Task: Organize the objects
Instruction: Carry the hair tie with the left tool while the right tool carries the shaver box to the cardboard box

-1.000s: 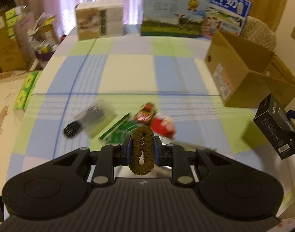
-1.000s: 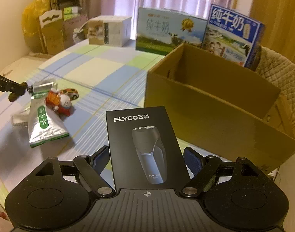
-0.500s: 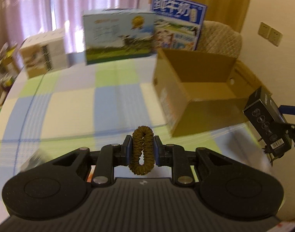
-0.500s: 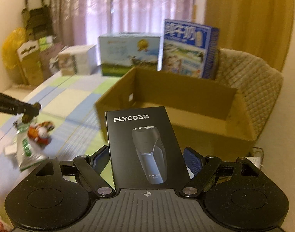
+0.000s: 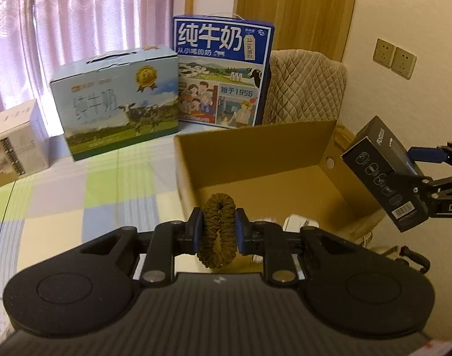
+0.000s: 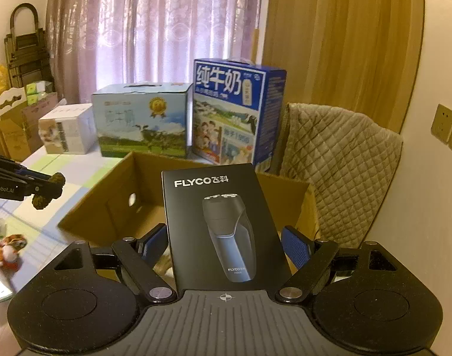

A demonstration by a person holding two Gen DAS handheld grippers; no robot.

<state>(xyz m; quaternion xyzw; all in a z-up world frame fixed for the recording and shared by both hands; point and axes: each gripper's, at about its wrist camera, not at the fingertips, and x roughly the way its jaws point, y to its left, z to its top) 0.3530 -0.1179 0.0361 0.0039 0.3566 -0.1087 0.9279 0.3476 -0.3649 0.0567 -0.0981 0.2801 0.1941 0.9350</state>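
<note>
Up close, the left gripper is clamped on a brown hair tie over the open cardboard box. Beside it, the right gripper squeezes a black shaver box, upright above the same carton's near edge.

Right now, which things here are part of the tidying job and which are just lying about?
In the job:
- brown hair tie, clamped in the left tongs
- black shaver box, clamped in the right tongs
- open cardboard box
- small toy on the table, probably

Just lying about:
- two milk cartons
- white box
- quilted chair
</note>
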